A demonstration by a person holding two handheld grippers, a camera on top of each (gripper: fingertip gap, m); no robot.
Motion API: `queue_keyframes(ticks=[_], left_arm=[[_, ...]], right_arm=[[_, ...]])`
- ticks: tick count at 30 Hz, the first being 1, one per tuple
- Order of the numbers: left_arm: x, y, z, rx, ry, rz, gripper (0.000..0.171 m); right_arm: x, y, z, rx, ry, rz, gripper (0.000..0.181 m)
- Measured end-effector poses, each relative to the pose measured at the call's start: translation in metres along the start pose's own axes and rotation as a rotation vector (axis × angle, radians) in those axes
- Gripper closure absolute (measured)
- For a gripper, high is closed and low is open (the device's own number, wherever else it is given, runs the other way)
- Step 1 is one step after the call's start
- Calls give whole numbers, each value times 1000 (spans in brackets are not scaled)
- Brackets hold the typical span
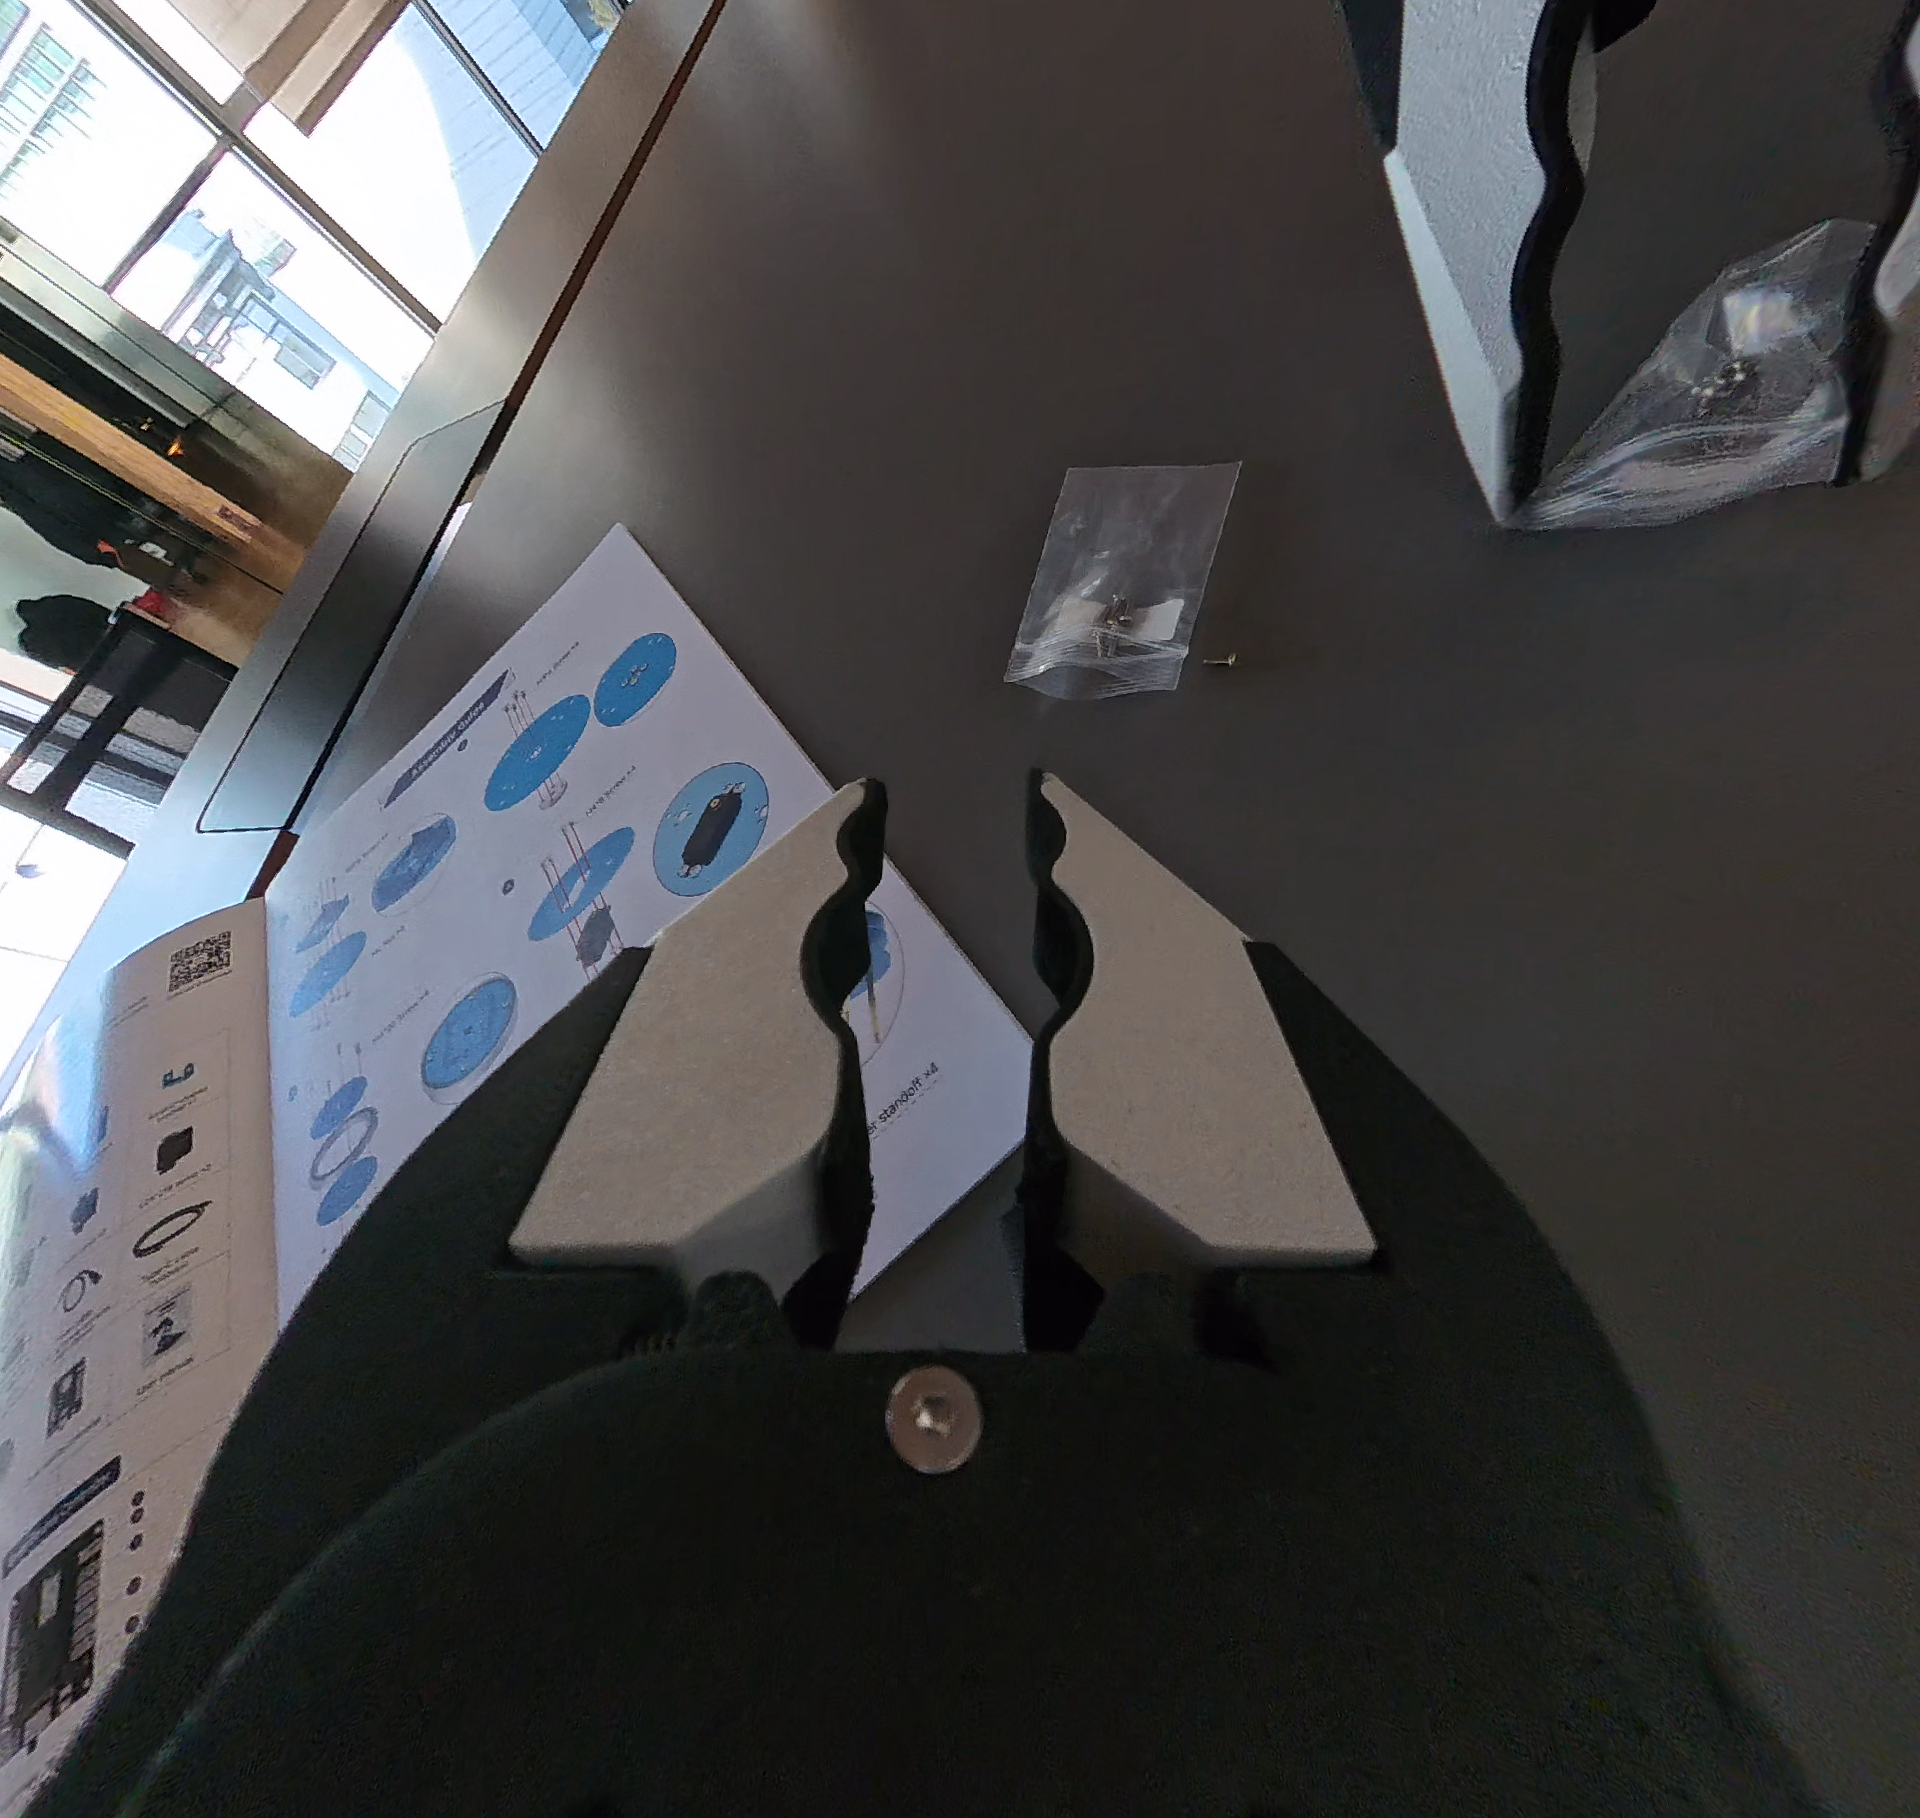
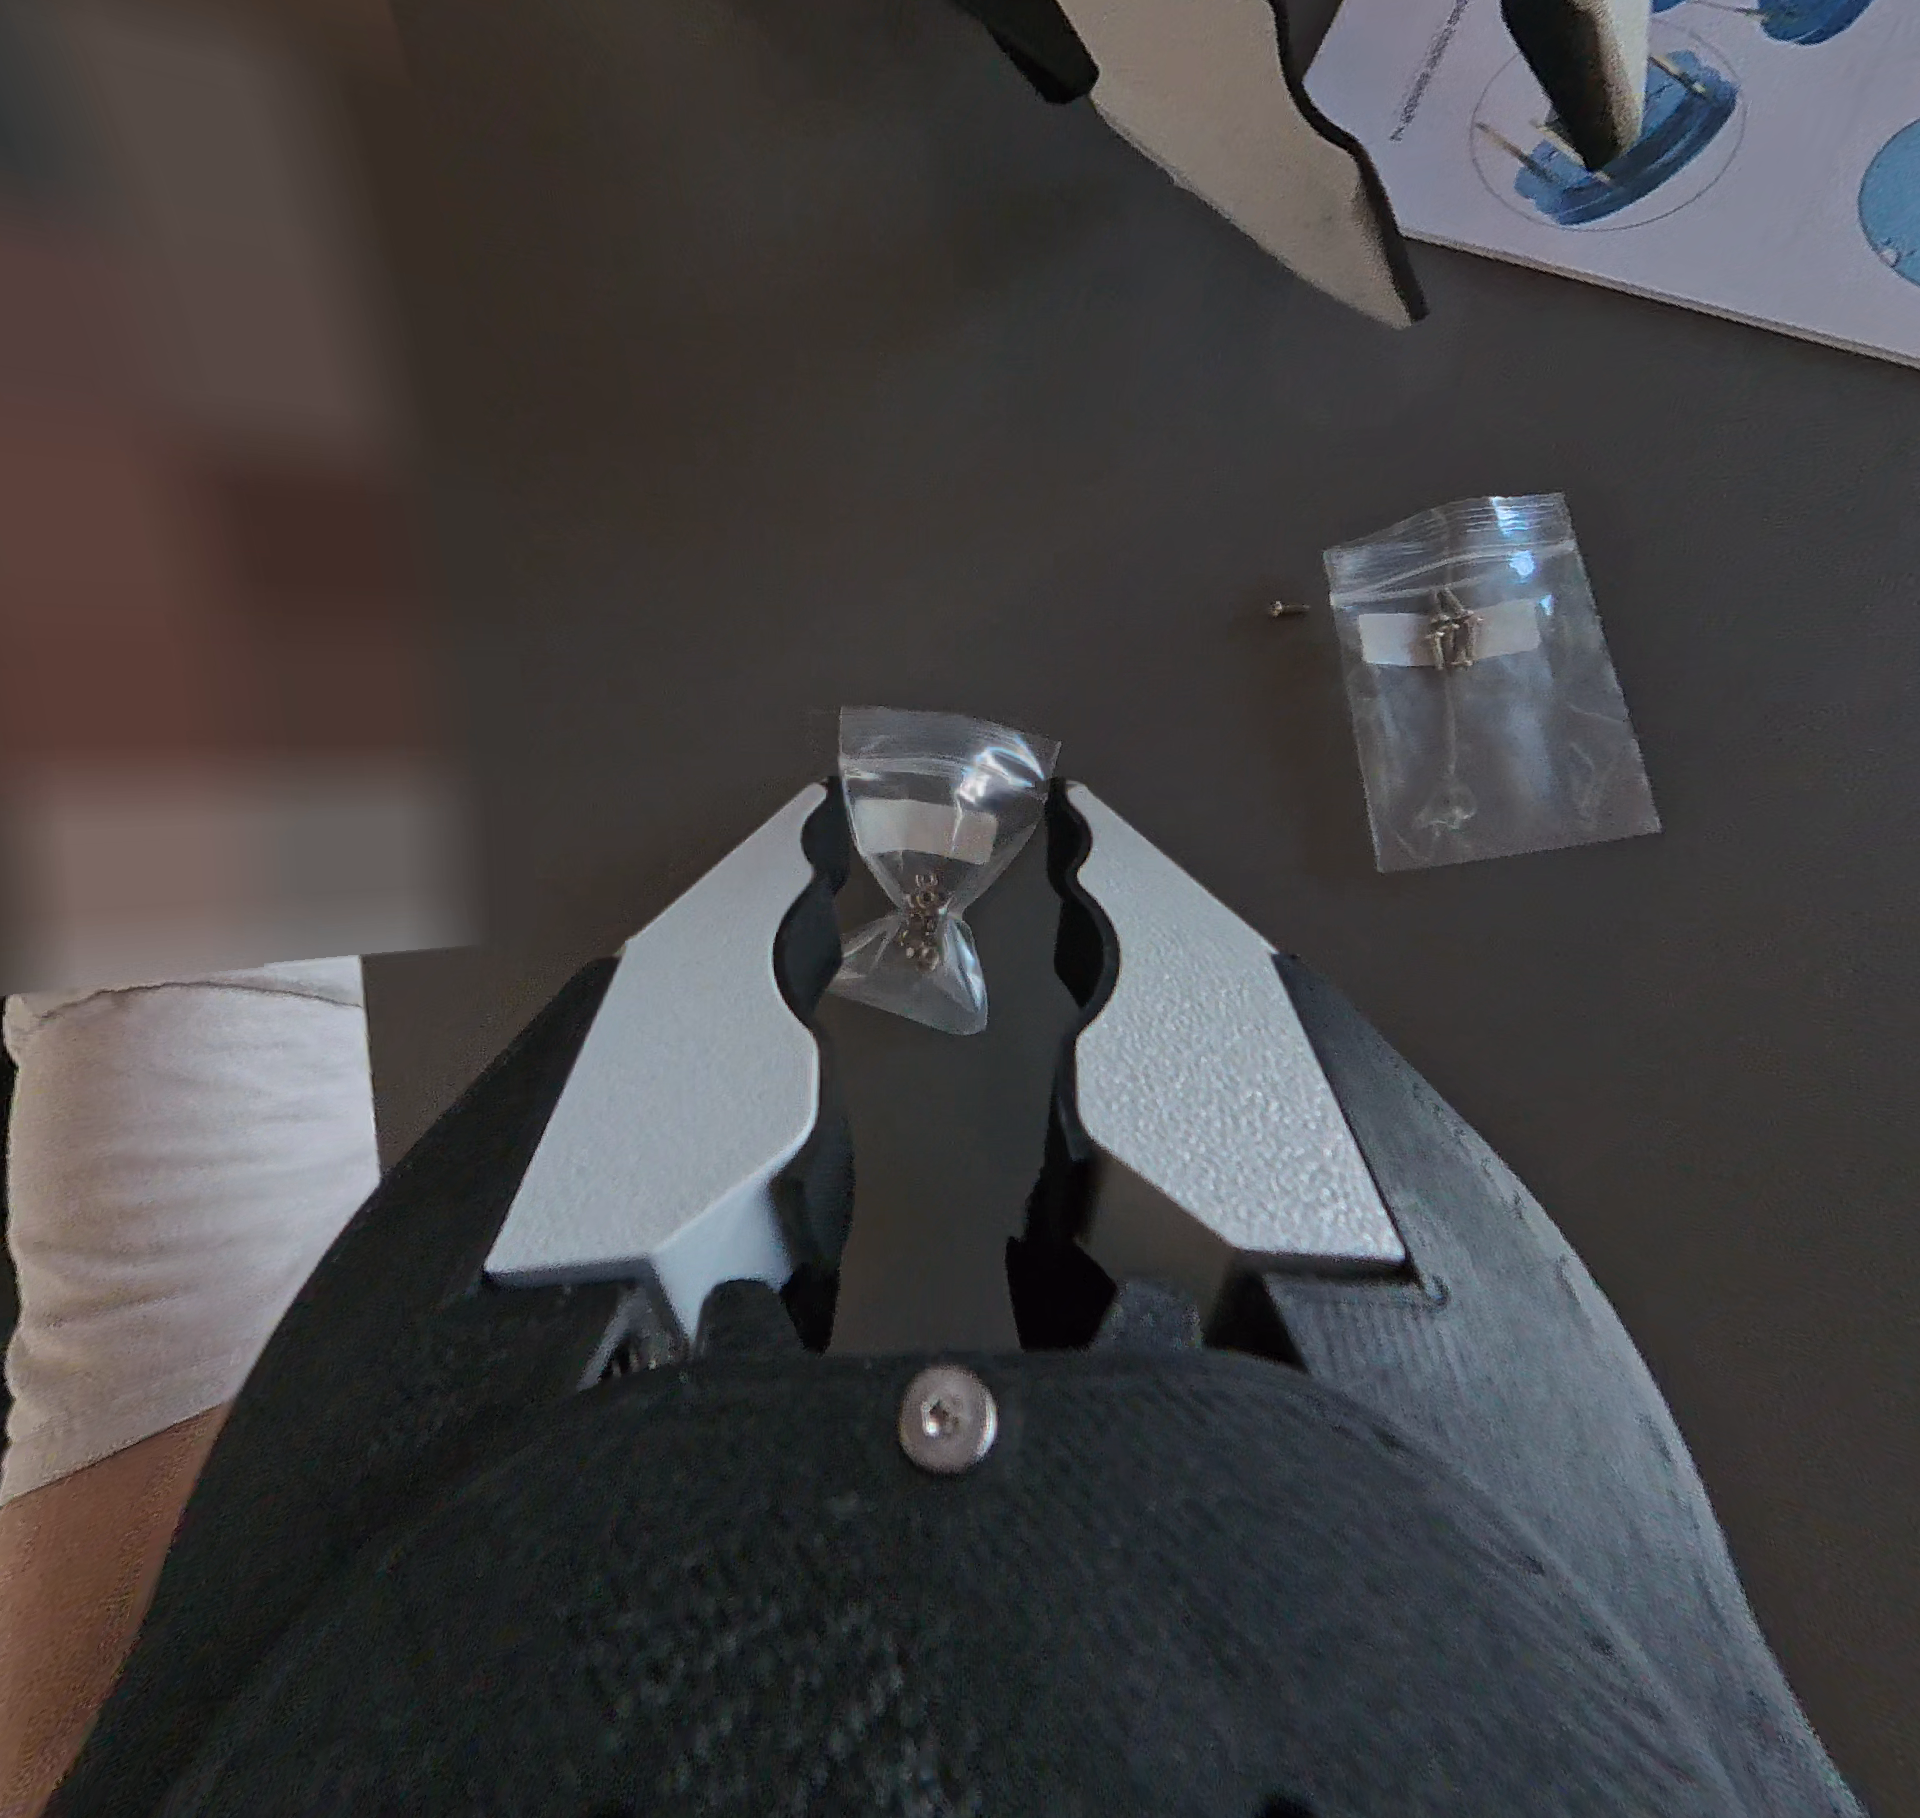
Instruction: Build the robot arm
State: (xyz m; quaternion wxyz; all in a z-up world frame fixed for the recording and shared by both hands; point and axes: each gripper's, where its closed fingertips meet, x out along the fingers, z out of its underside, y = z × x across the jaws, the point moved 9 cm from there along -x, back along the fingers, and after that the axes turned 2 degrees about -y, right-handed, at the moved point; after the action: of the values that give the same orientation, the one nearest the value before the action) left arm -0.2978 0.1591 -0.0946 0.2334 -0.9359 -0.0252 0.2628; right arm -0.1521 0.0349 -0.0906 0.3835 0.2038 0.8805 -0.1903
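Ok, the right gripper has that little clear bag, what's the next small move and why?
Probably bring the open left gripper toward the small clear plastic zip bag of metal nuts. The right gripper pinches it crumpled at the middle, its zip edge free beyond the fingertips.

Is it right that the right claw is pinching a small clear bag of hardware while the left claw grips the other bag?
Not quite. The right claw does pinch the small clear bag of hardware, but the left claw is open and empty. The left wrist view shows the other bag lying apart on the dark table.
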Motion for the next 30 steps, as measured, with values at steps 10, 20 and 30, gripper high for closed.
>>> queue_keyframes(ticks=[10,20,30], left_arm=[[0,-1,0,0,-1,1,147],[0,-1,0,1,-1,1,147],[0,0,1,3,-4,-3,147]], right_arm=[[0,-2,-2,-136,-79,86,155],[0,-3,-17,-209,-300,189,157],[4,-5,-21,-236,-334,187,158]])
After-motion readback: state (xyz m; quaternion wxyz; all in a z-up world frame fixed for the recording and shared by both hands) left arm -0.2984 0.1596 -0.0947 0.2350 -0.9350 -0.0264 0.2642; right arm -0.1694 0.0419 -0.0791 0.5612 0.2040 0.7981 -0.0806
